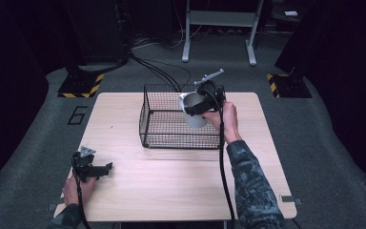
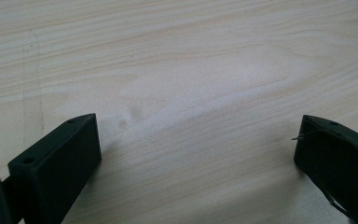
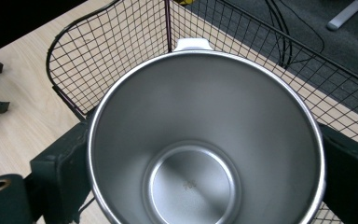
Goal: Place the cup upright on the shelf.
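Note:
A metal cup [image 1: 194, 110] with a white outside hangs over the right part of the black wire basket [image 1: 167, 121], with my right gripper [image 1: 201, 106] shut on it. In the right gripper view the cup's steel inside [image 3: 205, 154] faces the camera, a black jaw pressing on each side, and the basket mesh [image 3: 121, 51] lies behind it. My left gripper [image 1: 106, 168] rests low at the table's front left, open. In the left gripper view its fingers [image 2: 60, 158] stand wide apart over bare wood with nothing between them.
The light wooden table [image 1: 171, 186] has free room in front of the basket and at its left. Cables [image 1: 157, 67] run over the grey floor behind the table. A metal stand [image 1: 219, 28] rises at the back.

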Action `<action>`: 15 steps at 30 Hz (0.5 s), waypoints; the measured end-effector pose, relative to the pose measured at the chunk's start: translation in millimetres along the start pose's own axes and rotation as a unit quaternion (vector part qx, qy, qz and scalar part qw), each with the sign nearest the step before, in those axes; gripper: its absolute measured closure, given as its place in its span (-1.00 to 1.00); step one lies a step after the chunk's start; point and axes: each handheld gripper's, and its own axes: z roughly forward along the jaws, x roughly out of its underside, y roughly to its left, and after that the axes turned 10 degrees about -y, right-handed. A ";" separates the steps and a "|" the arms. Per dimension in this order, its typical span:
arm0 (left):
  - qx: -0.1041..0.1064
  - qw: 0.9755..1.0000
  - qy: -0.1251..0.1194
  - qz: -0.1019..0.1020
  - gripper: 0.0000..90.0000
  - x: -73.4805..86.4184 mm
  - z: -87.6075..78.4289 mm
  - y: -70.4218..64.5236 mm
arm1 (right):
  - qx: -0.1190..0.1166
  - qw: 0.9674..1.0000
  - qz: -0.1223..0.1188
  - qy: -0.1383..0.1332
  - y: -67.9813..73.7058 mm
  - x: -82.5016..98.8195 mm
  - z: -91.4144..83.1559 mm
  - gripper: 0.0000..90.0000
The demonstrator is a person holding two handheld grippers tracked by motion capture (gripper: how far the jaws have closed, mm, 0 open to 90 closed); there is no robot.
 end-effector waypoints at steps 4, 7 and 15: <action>0.000 1.000 0.000 0.000 -0.99 0.0 0.0 0.0 | 0.005 1.000 0.004 0.010 -2.3 -1.3 13.7 -0.87; 0.000 1.000 0.000 0.000 -0.99 0.0 0.0 0.1 | 0.006 1.000 0.009 0.011 -3.6 -1.2 17.7 -0.86; 0.001 1.000 0.000 0.001 -0.99 -0.1 0.0 0.2 | 0.010 1.000 0.017 0.024 -7.6 0.0 35.5 -0.87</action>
